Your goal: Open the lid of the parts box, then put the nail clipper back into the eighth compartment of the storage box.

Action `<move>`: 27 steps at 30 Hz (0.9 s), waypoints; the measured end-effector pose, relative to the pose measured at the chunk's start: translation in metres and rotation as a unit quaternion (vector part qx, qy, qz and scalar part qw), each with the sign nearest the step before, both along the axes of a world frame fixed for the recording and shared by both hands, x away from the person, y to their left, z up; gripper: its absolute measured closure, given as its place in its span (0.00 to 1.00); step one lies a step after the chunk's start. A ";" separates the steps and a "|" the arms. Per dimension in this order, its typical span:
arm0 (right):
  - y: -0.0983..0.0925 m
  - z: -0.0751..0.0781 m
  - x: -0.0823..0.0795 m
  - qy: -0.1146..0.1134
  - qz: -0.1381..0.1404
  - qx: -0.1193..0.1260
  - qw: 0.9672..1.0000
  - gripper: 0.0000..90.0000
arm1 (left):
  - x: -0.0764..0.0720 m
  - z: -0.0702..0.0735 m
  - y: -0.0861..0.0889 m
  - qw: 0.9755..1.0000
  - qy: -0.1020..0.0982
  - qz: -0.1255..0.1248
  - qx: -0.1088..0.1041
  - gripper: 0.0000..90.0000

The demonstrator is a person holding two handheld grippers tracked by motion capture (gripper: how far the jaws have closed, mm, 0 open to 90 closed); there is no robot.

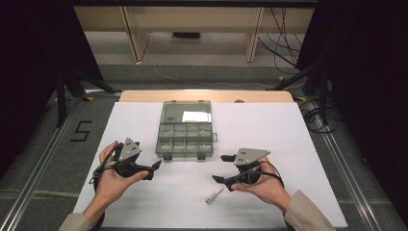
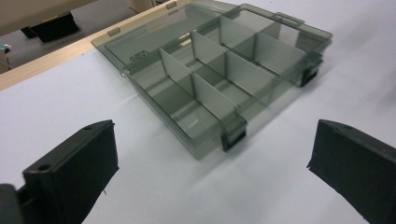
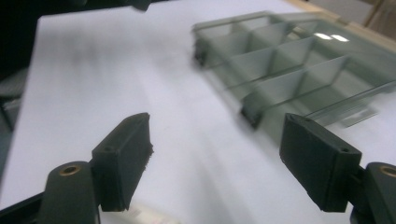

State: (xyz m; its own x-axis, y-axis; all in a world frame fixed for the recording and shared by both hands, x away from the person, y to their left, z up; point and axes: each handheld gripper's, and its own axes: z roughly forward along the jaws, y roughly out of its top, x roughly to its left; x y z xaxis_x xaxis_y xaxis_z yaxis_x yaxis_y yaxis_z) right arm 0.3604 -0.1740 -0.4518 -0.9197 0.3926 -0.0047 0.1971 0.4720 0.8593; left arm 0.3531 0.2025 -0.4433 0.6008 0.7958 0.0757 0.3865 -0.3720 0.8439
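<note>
Near spread fingers (image 2: 74, 168), translucent grey compartment box (image 1: 185, 130)

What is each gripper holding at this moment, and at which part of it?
Nothing is held. The left gripper and the right gripper both have open jaws with nothing between them, on the near side of the open compartment box.

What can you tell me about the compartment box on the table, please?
The compartment box is a shallow organiser of smoky grey translucent plastic. It stands open: the lid lies folded back flat behind the tray, catching a bright reflection. Thin dividers split the tray into two rows of compartments, all of which look empty. Two dark latches sit on the near edge. It rests flat on the white table cover, at the middle, towards the far side. Nothing else touches it.
</note>
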 end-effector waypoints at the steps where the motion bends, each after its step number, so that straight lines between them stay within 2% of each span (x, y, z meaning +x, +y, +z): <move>1: 0.001 -0.003 -0.010 0.004 0.013 0.003 1.000 0.28 | -0.011 -0.002 0.003 1.000 0.004 -0.003 0.004 0.00; 2: 0.002 -0.005 -0.013 0.009 0.020 -0.003 1.000 0.28 | -0.011 -0.002 0.003 1.000 0.004 -0.003 0.004 0.00; 3: 0.002 -0.006 -0.015 0.010 0.024 -0.007 1.000 0.28 | -0.018 -0.005 0.005 1.000 0.008 -0.001 0.001 0.00; 6: 0.004 -0.010 -0.019 0.014 0.033 -0.008 0.999 0.28 | -0.024 -0.008 0.007 1.000 0.008 -0.002 -0.006 0.00; 9: 0.006 -0.014 -0.021 0.019 0.044 -0.014 0.999 0.28 | -0.031 -0.008 0.011 1.000 0.002 0.003 -0.018 0.00; 11: 0.008 -0.015 -0.021 0.022 0.048 -0.017 0.998 0.28 | -0.032 -0.008 0.012 1.000 -0.004 0.005 -0.016 0.00; 14: 0.008 -0.017 -0.021 0.029 0.054 -0.021 0.998 0.28 | -0.032 -0.008 0.011 1.000 -0.007 0.004 -0.014 0.01; 17: 0.007 -0.021 -0.022 0.037 0.049 -0.025 0.998 0.28 | -0.031 -0.009 0.009 1.000 -0.003 0.000 -0.007 0.01; 22: 0.007 -0.021 -0.021 0.031 0.045 -0.022 0.998 0.27 | -0.031 -0.010 0.008 1.000 -0.008 0.004 -0.008 0.01; 23: 0.007 -0.021 -0.020 0.033 0.049 -0.027 0.998 0.27 | -0.031 -0.010 0.009 1.000 -0.007 0.007 -0.015 0.01; 24: 0.007 -0.022 -0.020 0.035 0.053 -0.031 0.997 0.27 | -0.030 -0.009 0.010 1.000 -0.013 0.006 -0.012 0.01; 27: 0.009 -0.025 -0.019 0.035 0.064 -0.037 0.997 0.27 | -0.029 -0.010 0.011 1.000 -0.009 0.010 -0.016 0.02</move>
State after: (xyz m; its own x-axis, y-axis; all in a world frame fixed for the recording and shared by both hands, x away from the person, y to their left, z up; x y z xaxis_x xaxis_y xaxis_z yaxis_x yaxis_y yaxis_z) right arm 0.3413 -0.1648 -0.4768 -0.9611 0.2737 0.0362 0.1896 0.5593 0.8070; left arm 0.3239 0.2134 -0.4532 0.5837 0.8097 0.0607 0.3780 -0.3371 0.8622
